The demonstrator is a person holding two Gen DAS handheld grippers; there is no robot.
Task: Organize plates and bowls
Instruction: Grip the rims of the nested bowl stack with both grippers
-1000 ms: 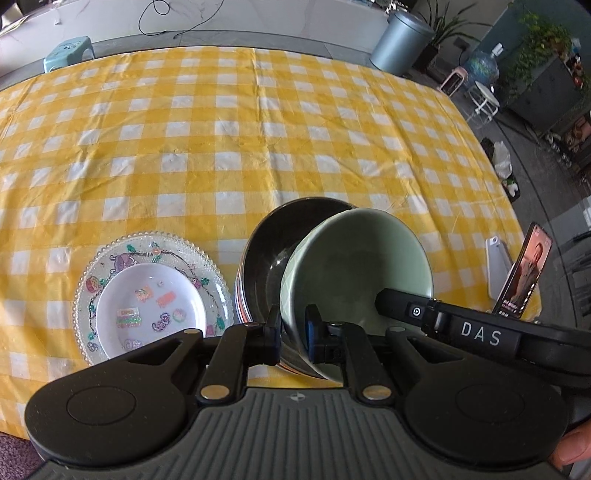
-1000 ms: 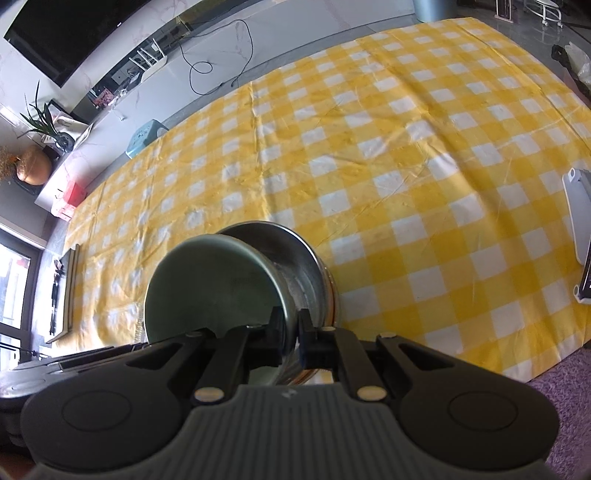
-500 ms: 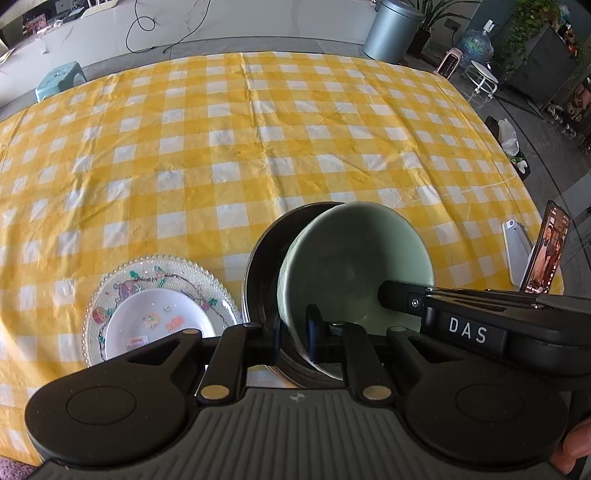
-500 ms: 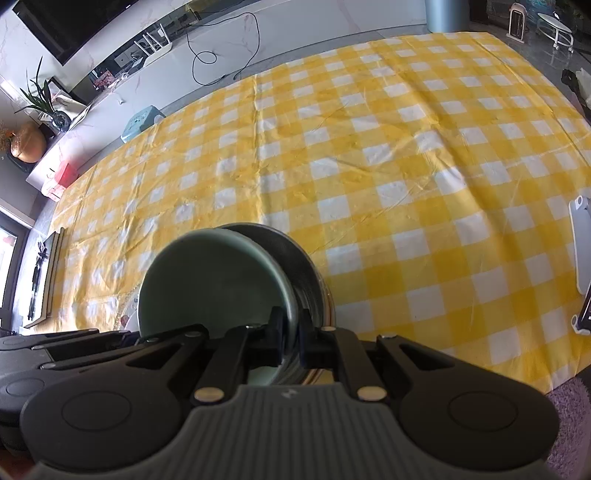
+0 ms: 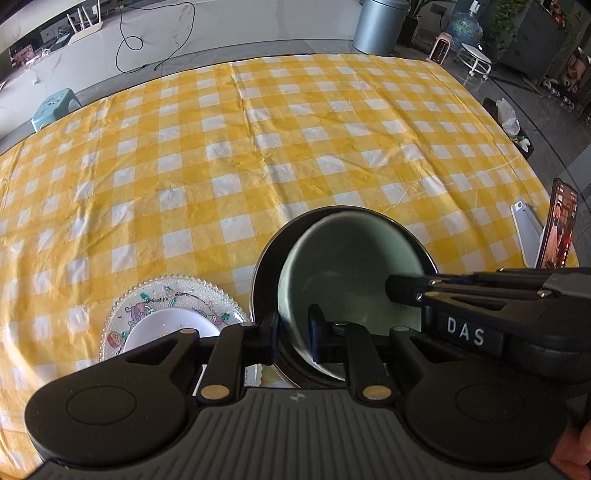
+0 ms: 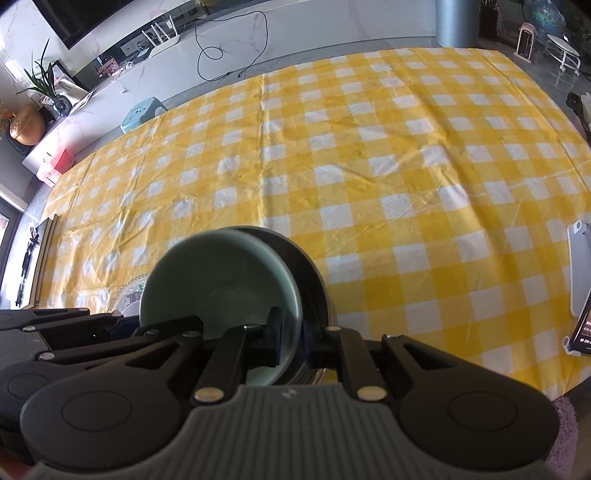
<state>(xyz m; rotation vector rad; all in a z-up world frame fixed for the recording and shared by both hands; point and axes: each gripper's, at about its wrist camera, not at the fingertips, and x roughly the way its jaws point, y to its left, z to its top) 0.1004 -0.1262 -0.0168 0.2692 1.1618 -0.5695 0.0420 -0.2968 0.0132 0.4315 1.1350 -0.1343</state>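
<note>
Both jaws pinch opposite rims of the green bowl (image 5: 351, 273); it tilts, mouth leftward, inside the dark bowl (image 5: 266, 280)

You're working over a table w/ yellow-white check cloth (image 5: 258, 155), creased. Far side: grey floor (image 5: 258, 51), white wall w/ black cable (image 5: 129, 40). Far left: teal stool (image 5: 55, 109). Far right: metal bin (image 5: 380, 26), plants. Strong daylight.

Left tongs (image 5: 293, 334) clamped narrow; right tongs (image 6: 295, 334) likewise, side by side.
</note>
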